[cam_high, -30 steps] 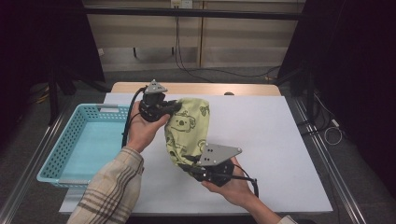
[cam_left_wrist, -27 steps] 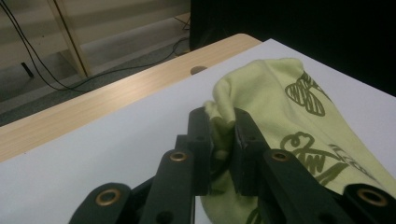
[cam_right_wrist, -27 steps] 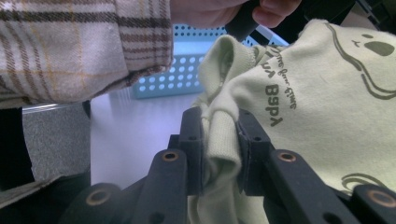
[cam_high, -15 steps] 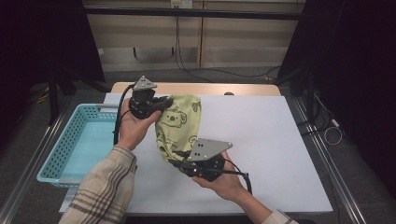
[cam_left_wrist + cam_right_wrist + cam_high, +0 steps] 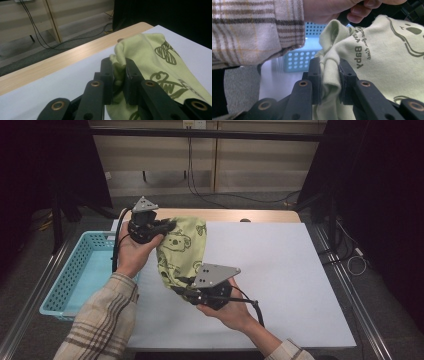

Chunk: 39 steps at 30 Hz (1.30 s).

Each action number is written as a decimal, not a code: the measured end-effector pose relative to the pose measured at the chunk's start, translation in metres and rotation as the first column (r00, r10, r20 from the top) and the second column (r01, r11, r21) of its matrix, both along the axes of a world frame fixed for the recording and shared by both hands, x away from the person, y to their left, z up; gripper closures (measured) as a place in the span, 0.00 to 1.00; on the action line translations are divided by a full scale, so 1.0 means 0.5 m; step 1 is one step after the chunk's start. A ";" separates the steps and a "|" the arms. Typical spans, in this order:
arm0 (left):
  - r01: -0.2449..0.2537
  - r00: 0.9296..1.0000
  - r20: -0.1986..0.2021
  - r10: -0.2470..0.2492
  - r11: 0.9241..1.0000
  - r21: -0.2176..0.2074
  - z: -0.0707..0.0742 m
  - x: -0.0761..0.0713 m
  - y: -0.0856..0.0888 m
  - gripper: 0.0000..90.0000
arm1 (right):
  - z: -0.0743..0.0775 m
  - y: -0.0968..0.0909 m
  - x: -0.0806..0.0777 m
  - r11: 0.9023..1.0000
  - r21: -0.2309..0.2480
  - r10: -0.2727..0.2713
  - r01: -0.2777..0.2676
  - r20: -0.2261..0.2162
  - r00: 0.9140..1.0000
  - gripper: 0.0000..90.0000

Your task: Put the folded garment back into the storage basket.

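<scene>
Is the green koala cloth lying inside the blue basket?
No, the green cloth hangs above the white table, pinched by the left gripper and right gripper, beside the blue basket.

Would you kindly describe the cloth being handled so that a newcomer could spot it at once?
Look at the white table top, right of the light blue plastic basket. Held up between the left gripper and the right gripper is a pale yellow-green cloth, the sole fabric there, printed with dark koala drawings.

I see my left gripper (image 5: 167,226) raised at the far left, jaws clamped; my right gripper (image 5: 181,291) sits nearer, likewise clamped.
</scene>
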<state>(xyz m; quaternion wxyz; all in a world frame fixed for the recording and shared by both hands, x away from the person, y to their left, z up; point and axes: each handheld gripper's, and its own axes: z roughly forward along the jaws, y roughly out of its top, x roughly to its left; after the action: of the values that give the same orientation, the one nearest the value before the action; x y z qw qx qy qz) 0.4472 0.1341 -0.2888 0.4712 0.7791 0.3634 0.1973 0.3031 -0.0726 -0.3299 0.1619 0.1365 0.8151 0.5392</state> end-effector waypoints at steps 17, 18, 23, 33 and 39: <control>-0.051 0.999 0.015 0.052 0.998 -0.026 0.009 0.000 0.067 0.89 | 0.006 0.054 0.018 0.999 0.042 0.034 -0.034 0.019 0.999 0.84; -0.058 0.998 0.017 0.059 0.998 -0.024 0.010 0.001 0.071 0.89 | 0.007 0.057 0.019 0.998 0.046 0.031 -0.032 0.016 0.999 0.84; -0.072 0.997 0.023 0.073 0.997 -0.023 0.008 0.001 0.087 0.89 | 0.008 0.071 0.024 0.998 0.051 0.039 -0.040 0.017 0.999 0.84; -0.100 0.994 0.030 0.101 0.994 -0.035 0.018 0.002 0.121 0.89 | 0.015 0.096 0.034 0.997 0.063 0.050 -0.051 0.018 0.999 0.84; -0.116 0.993 0.032 0.117 0.993 -0.035 0.025 0.001 0.141 0.89 | 0.018 0.111 0.041 0.996 0.067 0.064 -0.066 0.024 0.998 0.84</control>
<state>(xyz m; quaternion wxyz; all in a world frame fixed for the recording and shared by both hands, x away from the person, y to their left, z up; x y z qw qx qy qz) 0.4477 0.2043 -0.2765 0.4778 0.7453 0.4032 0.2317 0.3237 -0.0172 -0.3208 0.1485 0.1093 0.7986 0.5728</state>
